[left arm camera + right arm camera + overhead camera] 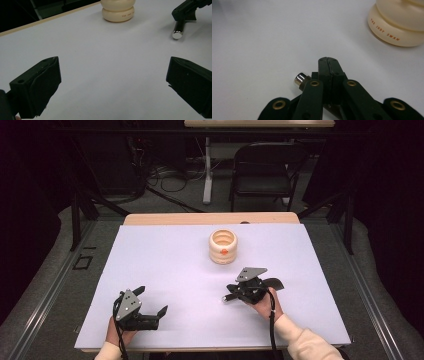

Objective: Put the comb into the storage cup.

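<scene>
The right gripper (231, 296) had its fingers (327, 65) fully closed on a small metal cylinder (300, 78). The shiny end of the cylinder stuck out to one side of the fingers, and the rest of it was hidden under them. In the left gripper view the cylinder (178, 30) pointed slightly down and its end was just above the white table (165, 265) or touching it; I could not tell which.

The step in hand seemed to be to lift the cylinder and bring it to the cream pot (223, 247), which stood well apart from it, further back on the table. To do this well, the grip should be kept firm, because the cylinder was smooth and held near one end, so it could slip or turn. I think it is better to lift it straight up first and then move slowly toward the pot.

The left gripper (150, 304) rested near the front edge with its fingers (37, 86) wide open and nothing between them. It was well apart from the cylinder.
</scene>
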A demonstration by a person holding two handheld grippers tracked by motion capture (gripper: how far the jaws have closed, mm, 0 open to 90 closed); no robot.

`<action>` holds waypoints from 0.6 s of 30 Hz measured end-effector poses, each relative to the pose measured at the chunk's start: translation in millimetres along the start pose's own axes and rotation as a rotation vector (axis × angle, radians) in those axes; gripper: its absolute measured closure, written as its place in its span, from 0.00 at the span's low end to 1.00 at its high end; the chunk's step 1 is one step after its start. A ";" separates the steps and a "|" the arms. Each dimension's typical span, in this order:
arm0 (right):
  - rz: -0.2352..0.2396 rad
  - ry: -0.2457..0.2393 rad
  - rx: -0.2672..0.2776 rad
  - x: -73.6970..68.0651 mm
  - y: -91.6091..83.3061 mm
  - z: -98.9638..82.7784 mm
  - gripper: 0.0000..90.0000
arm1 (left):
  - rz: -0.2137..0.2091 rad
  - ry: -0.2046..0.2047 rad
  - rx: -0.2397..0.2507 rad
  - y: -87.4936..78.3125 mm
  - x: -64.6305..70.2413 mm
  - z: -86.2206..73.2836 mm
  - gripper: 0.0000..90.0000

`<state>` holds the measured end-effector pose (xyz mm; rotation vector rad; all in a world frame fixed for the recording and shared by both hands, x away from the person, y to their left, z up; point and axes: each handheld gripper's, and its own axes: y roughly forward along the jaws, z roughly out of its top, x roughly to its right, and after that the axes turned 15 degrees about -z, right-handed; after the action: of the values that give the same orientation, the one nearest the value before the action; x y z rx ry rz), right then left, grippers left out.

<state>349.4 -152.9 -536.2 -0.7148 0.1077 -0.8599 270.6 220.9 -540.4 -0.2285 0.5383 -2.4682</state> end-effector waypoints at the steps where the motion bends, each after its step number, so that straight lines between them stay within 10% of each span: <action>1: 0.003 -0.003 -0.001 -0.8 1.1 0.2 1.00 | 0.001 0.001 0.000 -0.1 0.1 0.0 0.00; 18: 0.014 -0.044 -0.051 -9.4 12.2 2.2 1.00 | -0.003 0.003 -0.003 0.5 0.5 0.5 0.00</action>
<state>352.0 -139.5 -543.8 -0.7796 0.0954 -0.8294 270.6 220.0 -540.1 -0.2277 0.5436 -2.4709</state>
